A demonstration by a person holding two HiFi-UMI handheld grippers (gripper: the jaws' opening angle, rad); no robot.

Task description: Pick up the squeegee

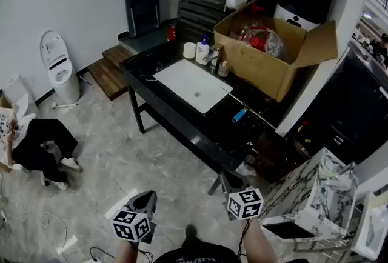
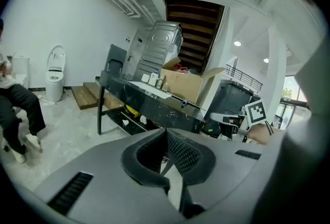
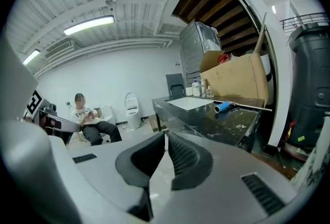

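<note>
Blue-handled, long-bladed squeegee point(image 1: 240, 115): lies on black stone-topped counter point(image 1: 225, 136), well apart from both grippers. Left gripper point(image 2: 165, 132), right gripper point(image 3: 165, 136): jaws together, empty. Step, as judged: approach. Next: reach in, open over handle.

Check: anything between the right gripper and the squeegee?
Only floor and bare black countertop ahead of the right gripper, per right gripper view; squeegee lies on that countertop.

Grey moulded shells on left gripper point(image 2: 165, 132) and right gripper point(image 3: 165, 136). Black dimpled pads point(image 2: 183, 153), slotted vents point(image 2: 72, 192). White cube point(image 1: 245, 203) on each, with black square markers. Dark top point(image 1: 194, 254) was worn.
</note>
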